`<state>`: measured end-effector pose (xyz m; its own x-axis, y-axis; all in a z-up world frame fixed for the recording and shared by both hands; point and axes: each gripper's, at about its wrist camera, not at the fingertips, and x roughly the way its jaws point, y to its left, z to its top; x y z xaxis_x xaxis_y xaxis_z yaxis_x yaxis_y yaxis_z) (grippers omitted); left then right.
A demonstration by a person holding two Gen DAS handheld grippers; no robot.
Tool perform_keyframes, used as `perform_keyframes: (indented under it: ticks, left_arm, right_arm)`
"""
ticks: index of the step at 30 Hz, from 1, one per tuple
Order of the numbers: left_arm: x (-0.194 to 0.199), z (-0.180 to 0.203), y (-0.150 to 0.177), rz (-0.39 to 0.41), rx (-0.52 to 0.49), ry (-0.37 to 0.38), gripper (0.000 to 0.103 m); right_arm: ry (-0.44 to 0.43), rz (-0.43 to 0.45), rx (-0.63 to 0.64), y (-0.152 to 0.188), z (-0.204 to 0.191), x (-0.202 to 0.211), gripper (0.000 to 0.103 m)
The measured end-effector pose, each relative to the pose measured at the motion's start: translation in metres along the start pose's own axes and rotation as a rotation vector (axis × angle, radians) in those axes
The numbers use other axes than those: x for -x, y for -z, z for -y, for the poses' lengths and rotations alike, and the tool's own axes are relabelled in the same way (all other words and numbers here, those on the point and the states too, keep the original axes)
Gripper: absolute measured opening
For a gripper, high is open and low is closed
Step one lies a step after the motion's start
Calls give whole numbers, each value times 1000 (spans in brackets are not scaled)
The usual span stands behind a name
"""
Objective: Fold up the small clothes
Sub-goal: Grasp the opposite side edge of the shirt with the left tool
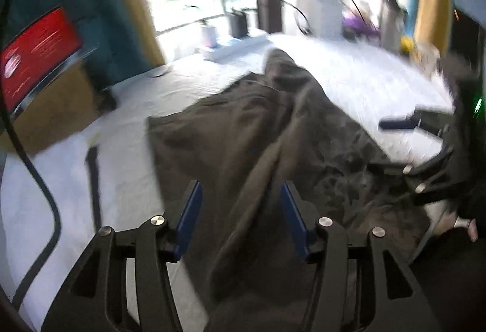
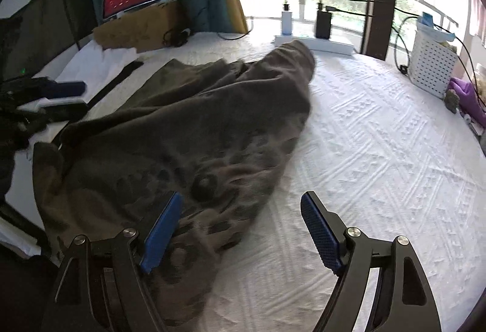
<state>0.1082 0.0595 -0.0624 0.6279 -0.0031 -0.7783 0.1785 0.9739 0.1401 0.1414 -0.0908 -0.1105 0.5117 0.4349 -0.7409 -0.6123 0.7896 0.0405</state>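
— on the white bedspread [image 2: 379, 131] the dark garment [image 2: 188, 125] lies in a loose heap, one end bunched up toward the power strip [image 2: 316, 44] by the window, the near end spread wide and creased. which step do you make this?

— early, i'd say — laying out, not folding yet. nothing is squared; a long ridge of cloth runs down the middle in the left wrist view.

— and the tongs?

— left tongs [image 1: 241, 219] are released, blue pads parted, with that ridge of the garment passing between them; the pads don't press on it, so nothing is held. right tongs [image 2: 240, 228] stand wide apart, empty — the left pad hangs over the near edge of the cloth, the right one over bare bedspread.

— so both are free. what does the next move ask for?

— my guess: each takes a corner or hem of the near edge, then they draw apart to flatten the thing before any fold. the heap hides where the hems are, so finding a true edge comes first. gripping a doubled layer would only drag the bunch along.

— anything in the way?

— a black strap [image 2: 117, 82] lies just beside the cloth on the left; best not caught up with it.
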Motion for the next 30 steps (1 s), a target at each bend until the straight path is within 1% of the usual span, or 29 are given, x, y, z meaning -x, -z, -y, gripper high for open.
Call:
perform_keyframes:
  ticks: [2, 6, 7, 8, 9, 10, 12, 15, 19, 22, 24, 25, 26, 28, 30]
  left_arm:
    - [-15, 9, -7, -30, -66, -18, 53]
    - [-37, 16, -19, -68, -132, 2, 53]
    - [-41, 17, -21, -74, -146, -2, 49]
    - [-46, 17, -23, -80, -158, 0, 34]
    - [-48, 16, -24, -87, -162, 3, 23]
    - [-52, 14, -26, -96, -154, 6, 5]
    - [-53, 7, -28, -95, -135, 9, 4]
    - [-47, -5, -28, -79, -102, 7, 4]
    - [-40, -38, -21, -54, 23, -34, 3]
    - [-43, -70, -7, -69, 153, -68, 3]
    - [-44, -82, 0, -80, 209, -67, 3]
    - [-43, -86, 2, -76, 237, -50, 4]
    - [-40, -88, 1, -60, 254, -36, 4]
    - [-31, -85, -2, -14, 253, -26, 4]
    - [-25, -79, -8, 18, 228, -17, 11]
  right_arm:
    - [11, 3, -23, -1, 10, 0, 82]
    - [31, 0, -73, 1, 28, -2, 82]
    - [33, -2, -84, 1, 32, -2, 82]
    - [33, -5, -95, 1, 37, -3, 82]
    - [34, -6, -101, 0, 40, -4, 82]
    - [31, -9, -105, 0, 42, -5, 82]
    - [22, -17, -111, -2, 45, -8, 82]
    - [35, -26, -111, -7, 49, -12, 82]
    - [46, -30, -113, -14, 54, -17, 82]
    - [52, -39, -118, -19, 57, -22, 82]
    - [57, -47, -117, -22, 56, -25, 82]
    - [56, -47, -116, -24, 56, -26, 82]
    - [52, -45, -110, -27, 53, -26, 82]
    - [49, -41, -94, -31, 47, -26, 82]
    - [47, -39, -81, -36, 41, -26, 82]
